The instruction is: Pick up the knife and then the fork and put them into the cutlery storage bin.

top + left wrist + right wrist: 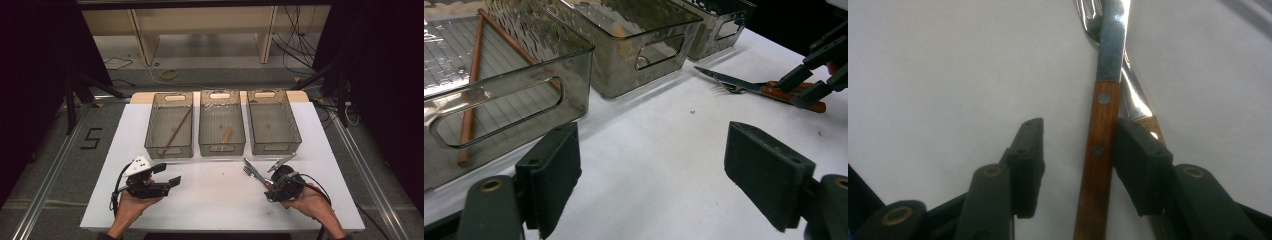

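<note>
Right gripper view: right hand-held gripper jaws apart round knife handle, fork beneath; left hand-held gripper released.

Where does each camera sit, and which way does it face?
High view: above the person's side, facing forward and down on the table and three bins; both forearms and grippers show.
Left gripper view: on the left gripper, facing across the table; own open jaws show.
Right gripper view: on the right gripper, facing down at the knife; own jaws show.
Shared: all show the knife lying over the fork.
</note>
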`<state>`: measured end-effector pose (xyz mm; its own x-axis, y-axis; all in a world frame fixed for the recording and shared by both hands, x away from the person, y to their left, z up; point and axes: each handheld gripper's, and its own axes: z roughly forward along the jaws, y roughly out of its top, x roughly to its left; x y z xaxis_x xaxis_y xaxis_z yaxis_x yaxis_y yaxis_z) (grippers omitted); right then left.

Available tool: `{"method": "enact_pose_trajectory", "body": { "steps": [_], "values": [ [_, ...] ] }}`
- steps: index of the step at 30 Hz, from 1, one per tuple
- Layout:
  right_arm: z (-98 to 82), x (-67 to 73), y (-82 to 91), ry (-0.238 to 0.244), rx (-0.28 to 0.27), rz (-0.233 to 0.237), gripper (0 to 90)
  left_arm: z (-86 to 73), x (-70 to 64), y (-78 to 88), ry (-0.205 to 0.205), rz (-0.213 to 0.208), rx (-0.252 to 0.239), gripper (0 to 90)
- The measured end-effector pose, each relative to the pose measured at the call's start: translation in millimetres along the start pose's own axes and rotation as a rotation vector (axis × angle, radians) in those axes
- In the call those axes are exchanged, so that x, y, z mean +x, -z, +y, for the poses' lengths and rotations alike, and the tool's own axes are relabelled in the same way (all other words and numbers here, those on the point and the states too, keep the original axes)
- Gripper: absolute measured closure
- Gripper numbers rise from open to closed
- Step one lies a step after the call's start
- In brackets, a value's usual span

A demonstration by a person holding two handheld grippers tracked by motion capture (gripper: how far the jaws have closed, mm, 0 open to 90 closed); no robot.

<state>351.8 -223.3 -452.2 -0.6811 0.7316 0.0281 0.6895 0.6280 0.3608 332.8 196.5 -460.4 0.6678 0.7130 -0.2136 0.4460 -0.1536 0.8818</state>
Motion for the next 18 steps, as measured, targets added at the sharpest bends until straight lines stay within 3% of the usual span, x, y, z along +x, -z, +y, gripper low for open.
{"method": "enact_pose_trajectory", "body": {
  "steps": [5,18],
  "values": [
    [3.7,-1.5,-9.2,0.0,0.05,-0.023,60.9,-0.1,-0.3,-0.3,-0.001,-0.001,0.0,21.9],
    [7.8,-4.1,-10.2,0.01,0.075,-0.049,72.6,-0.4,-0.4,-0.6,-0.006,-0.002,0.003,21.9]
  ]
}}
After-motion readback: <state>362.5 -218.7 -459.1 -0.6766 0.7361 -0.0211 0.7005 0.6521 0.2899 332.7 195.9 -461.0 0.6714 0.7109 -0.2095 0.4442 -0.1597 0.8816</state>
